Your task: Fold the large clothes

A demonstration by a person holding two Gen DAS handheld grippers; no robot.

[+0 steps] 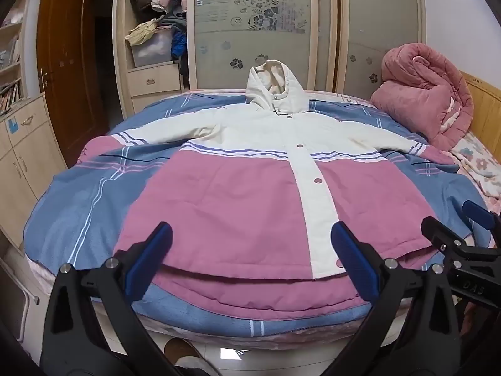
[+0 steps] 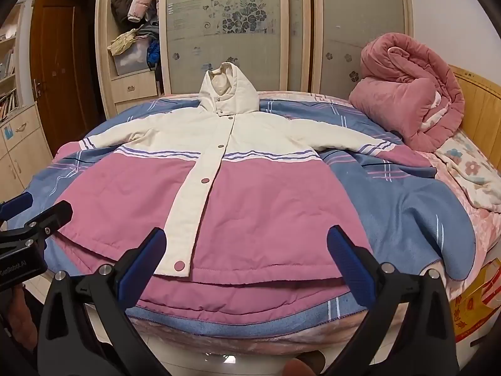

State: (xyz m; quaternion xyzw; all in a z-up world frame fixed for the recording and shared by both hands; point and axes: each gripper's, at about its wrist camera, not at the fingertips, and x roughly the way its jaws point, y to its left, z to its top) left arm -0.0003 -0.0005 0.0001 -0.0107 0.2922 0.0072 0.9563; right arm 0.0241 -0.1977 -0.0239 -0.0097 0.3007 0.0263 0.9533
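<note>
A hooded jacket, cream on top and pink below, lies flat and buttoned on the bed with both sleeves spread out and its hood propped up at the far side. My left gripper hovers over the jacket's near hem, left of the button strip, jaws wide apart and nothing between them. Over the hem right of the strip hangs my right gripper, equally open and holding nothing. Each gripper shows at the edge of the other's view.
A blue striped blanket covers the bed under the jacket. A rolled pink quilt sits at the far right by the wooden headboard. A wardrobe with frosted doors stands behind; cabinets line the left.
</note>
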